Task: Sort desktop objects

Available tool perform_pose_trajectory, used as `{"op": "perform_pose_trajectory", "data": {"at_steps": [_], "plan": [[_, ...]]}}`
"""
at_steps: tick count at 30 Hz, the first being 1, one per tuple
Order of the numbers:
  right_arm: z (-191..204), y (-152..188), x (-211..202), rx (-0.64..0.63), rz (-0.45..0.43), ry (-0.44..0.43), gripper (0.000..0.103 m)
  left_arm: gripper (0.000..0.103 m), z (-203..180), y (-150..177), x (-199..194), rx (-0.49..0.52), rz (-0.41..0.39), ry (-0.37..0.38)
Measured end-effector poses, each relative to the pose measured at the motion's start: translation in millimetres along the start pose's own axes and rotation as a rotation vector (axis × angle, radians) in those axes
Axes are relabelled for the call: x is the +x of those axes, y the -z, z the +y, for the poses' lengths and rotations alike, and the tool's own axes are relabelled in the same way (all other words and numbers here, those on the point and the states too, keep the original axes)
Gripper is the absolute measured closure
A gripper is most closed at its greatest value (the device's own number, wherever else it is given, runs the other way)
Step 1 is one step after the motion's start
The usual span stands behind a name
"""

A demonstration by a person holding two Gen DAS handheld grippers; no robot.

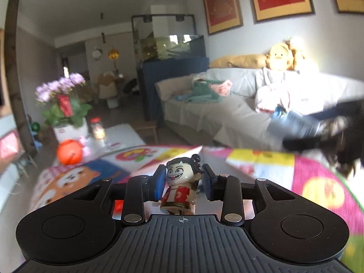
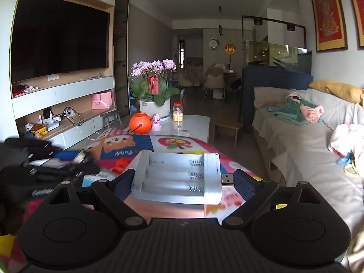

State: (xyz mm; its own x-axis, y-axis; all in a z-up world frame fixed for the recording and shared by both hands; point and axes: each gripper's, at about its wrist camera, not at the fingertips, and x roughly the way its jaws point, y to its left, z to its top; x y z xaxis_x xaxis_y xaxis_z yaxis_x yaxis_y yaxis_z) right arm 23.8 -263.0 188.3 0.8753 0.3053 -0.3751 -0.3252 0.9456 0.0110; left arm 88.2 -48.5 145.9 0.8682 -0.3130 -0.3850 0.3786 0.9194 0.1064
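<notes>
In the left wrist view a small grinning figurine (image 1: 179, 176) in a red patterned vest stands upright between blue pads, and my left gripper (image 1: 183, 182) is shut on its head, held above the colourful cartoon mat (image 1: 261, 161). In the right wrist view a white battery charger (image 2: 177, 177) with three empty slots and a USB plug (image 2: 227, 179) lies flat between the fingers. My right gripper (image 2: 184, 183) is shut on it across its length, raised over the mat (image 2: 173, 143). The other gripper shows as a blur at the right edge of the left wrist view.
On the far part of the low table stand an orange round pot (image 2: 140, 122), a pink toy (image 2: 156, 121), a potted orchid (image 2: 154, 107) and a small jar (image 2: 178, 111). A small red object (image 2: 119, 166) lies on the mat. A sofa (image 2: 295, 141) runs along the right.
</notes>
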Motion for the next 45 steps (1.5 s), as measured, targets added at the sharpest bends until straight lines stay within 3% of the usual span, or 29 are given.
{"op": "perform_pose_trajectory", "data": {"at_steps": [2,4,7,9,12,15,18,20,22,26,29,31,33,34,37,43,45], "plan": [[1.3,-9.9,29.3,0.000,0.018,-0.018,0.011,0.059,11.3,-17.4,28.0,-0.055,0.030,0.032],[4.7,-16.6,62.1,-0.016,0.032,-0.036,0.011,0.040,26.1,-27.0,50.5,-0.107,0.081,0.031],[1.3,-17.3,105.7,0.020,0.124,-0.060,0.011,0.026,46.3,-18.9,47.9,-0.148,0.113,-0.014],[-0.1,-13.2,116.8,0.040,0.163,-0.068,0.011,0.018,57.9,2.0,32.2,-0.140,0.144,-0.059],[3.5,-3.4,115.9,0.039,0.197,-0.070,0.011,0.014,65.5,39.1,6.1,-0.106,0.220,-0.128],[17.2,2.0,108.6,0.013,0.237,-0.080,0.011,0.009,67.6,78.9,-18.4,-0.123,0.329,-0.138],[43.6,1.9,101.3,-0.073,0.256,-0.119,0.011,0.008,67.3,110.0,-34.0,-0.134,0.433,-0.147],[67.1,1.7,96.3,-0.130,0.257,-0.162,0.013,0.007,69.6,123.6,-44.3,-0.144,0.455,-0.167],[90.4,-0.5,99.7,-0.172,0.262,-0.216,0.018,0.006,73.6,133.5,-55.6,-0.184,0.457,-0.176],[134.7,-1.1,123.7,-0.221,0.283,-0.263,0.018,0.004,77.5,145.5,-70.5,-0.272,0.442,-0.160],[164.8,-1.4,153.3,-0.269,0.268,-0.229,0.019,0.004,74.8,149.6,-75.2,-0.312,0.429,-0.150],[181.9,0.5,173.8,-0.297,0.268,-0.188,0.027,0.003,70.4,150.9,-80.0,-0.324,0.414,-0.148],[189.0,3.8,195.7,-0.288,0.309,-0.187,0.035,0.003,69.8,153.7,-84.1,-0.328,0.405,-0.153],[191.5,6.2,203.2,-0.279,0.336,-0.201,0.045,0.003,70.4,155.7,-86.1,-0.330,0.405,-0.155],[195.7,14.0,201.2,-0.256,0.402,-0.228,0.045,0.002,72.2,162.1,-90.0,-0.333,0.416,-0.157],[183.5,30.2,169.7,-0.159,0.597,-0.441,0.045,0.002,67.2,169.2,-89.6,-0.326,0.438,-0.124],[176.4,32.1,152.6,-0.141,0.611,-0.488,0.044,0.002,63.6,168.5,-89.9,-0.327,0.436,-0.113]]}}
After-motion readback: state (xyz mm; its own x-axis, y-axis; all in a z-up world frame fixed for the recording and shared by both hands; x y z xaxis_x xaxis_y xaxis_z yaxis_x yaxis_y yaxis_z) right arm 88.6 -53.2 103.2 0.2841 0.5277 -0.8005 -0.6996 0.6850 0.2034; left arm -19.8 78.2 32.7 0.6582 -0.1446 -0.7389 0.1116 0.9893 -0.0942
